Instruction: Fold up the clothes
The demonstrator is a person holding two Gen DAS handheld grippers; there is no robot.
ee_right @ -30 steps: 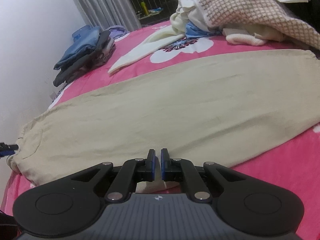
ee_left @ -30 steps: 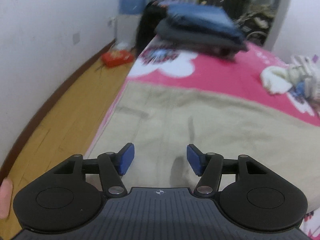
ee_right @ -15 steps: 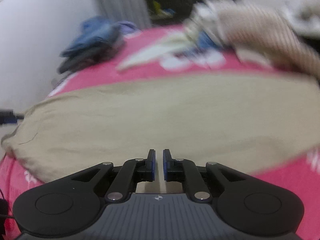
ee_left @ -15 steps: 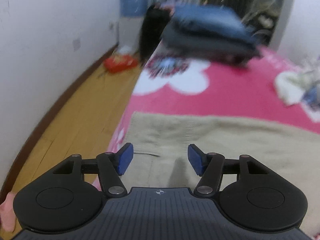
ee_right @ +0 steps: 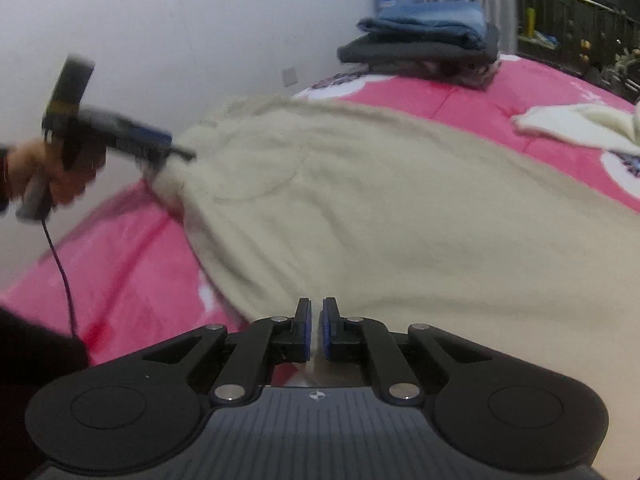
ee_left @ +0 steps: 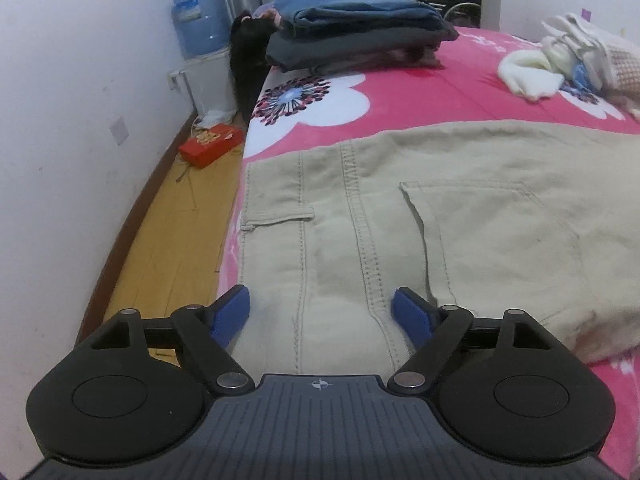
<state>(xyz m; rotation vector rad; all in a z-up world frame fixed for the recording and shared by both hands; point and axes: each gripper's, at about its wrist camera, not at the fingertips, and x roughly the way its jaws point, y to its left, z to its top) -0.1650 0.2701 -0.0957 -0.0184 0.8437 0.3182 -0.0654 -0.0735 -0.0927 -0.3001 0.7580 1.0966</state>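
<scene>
Beige trousers (ee_left: 420,216) lie flat across the pink bed (ee_left: 460,92), waist end spanning the left gripper (ee_left: 322,312), whose jaws have just been opening wide. The right gripper (ee_right: 316,330) is pinched nearly closed at the trousers' near edge. Only its view shows the person's hand (ee_right: 48,172); only the left view shows the floor (ee_left: 172,232).

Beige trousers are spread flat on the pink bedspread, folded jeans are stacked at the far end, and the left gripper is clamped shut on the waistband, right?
Not quite: the left gripper is open, its jaws wide over the beige trousers, as the left wrist view shows. The rest holds.
</scene>
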